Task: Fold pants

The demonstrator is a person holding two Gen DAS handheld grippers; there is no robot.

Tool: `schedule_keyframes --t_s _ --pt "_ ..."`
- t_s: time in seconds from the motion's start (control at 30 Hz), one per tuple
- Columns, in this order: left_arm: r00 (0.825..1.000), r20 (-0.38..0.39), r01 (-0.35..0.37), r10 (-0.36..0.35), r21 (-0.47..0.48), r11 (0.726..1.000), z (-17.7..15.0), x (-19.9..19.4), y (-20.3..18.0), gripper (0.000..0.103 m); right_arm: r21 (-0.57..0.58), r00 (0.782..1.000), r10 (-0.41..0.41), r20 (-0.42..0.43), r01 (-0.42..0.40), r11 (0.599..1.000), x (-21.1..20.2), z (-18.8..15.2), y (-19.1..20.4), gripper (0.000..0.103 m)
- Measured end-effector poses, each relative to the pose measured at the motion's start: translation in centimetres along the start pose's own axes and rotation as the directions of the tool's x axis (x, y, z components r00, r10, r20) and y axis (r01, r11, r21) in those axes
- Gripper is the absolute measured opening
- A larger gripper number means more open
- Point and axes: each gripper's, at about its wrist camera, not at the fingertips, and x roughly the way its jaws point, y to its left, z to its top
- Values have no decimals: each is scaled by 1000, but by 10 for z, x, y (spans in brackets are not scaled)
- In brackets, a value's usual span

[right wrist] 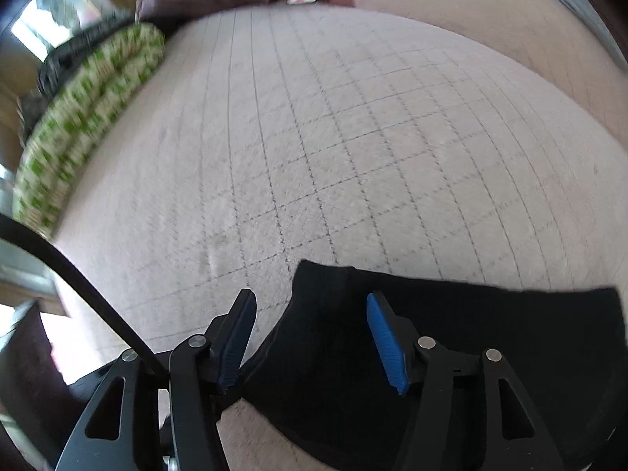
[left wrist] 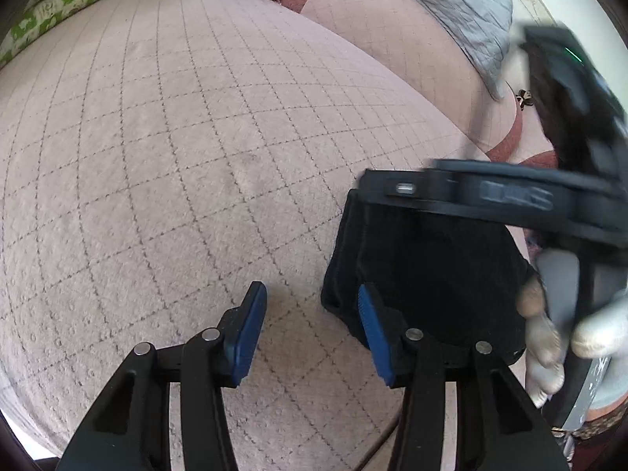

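Both grippers released: left gripper (left wrist: 312, 331) and right gripper (right wrist: 310, 337) straddle the black pants (right wrist: 451, 314) edge, likely lining up grasps.

It was a home, probably a bedroom: a bed (left wrist: 176, 125) with a beige checked cover, a green patterned pillow (right wrist: 86, 110), and a grey quilted blanket (left wrist: 463, 8).

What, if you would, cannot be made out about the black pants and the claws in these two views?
- Black pants, right wrist view: lower part cut off by the frame edge and claw arms; fold state unclear.
- Black pants, left wrist view: right side hidden behind the blurred right claw device.
- Left claw, right claw: open, cloth contact unclear.
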Motion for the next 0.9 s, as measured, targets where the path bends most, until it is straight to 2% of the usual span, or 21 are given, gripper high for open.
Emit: schedule_keyframes --t_s 0.1,0.23,0.33,0.4,0.47,0.5,0.53,0.57,0.6,0.7,0.8,0.9 --pt "1000 9 -12 12 -1 1000 0 5 -8 47 -33 996 -72 -56 70 997 17 9 11 68" --pt "999 26 -28 29 -11 1000 0 13 -20 47 -103 975 -142 -170 126 987 46 17 27 81" --pt "998 37 -54 54 4 999 0 19 -32 48 -161 962 -203 -184 174 972 56 17 37 80" --pt "997 43 -61 60 17 998 0 23 -41 54 -175 961 -225 -159 197 965 55 16 43 70" --pt "997 54 -63 62 21 998 0 28 -52 59 -195 956 -261 -130 234 953 52 16 49 41" --pt "996 57 -67 65 29 997 0 31 -58 59 -193 958 -261 -122 235 953 50 15 49 38" --pt "997 54 -55 53 41 998 1 35 -65 50 -178 963 -246 -113 224 958 46 16 50 32" --pt "999 42 -19 17 46 999 1 38 -70 14 -169 966 -237 -103 218 961 42 14 47 29" --pt "999 0 52 -52 35 998 2 45 -75 10 -158 970 -224 -91 208 965 38 11 44 28" --pt "997 11 73 -73 19 997 4 47 -87 10 -132 980 -190 -59 181 974 23 4 41 23" --pt "988 9 156 -156 -4 988 6 46 -102 10 -104 987 -162 -21 159 982 5 -7 29 22" --pt "976 7 218 -218 11 976 6 49 -126 10 -76 989 -146 20 147 986 -15 -17 16 21"
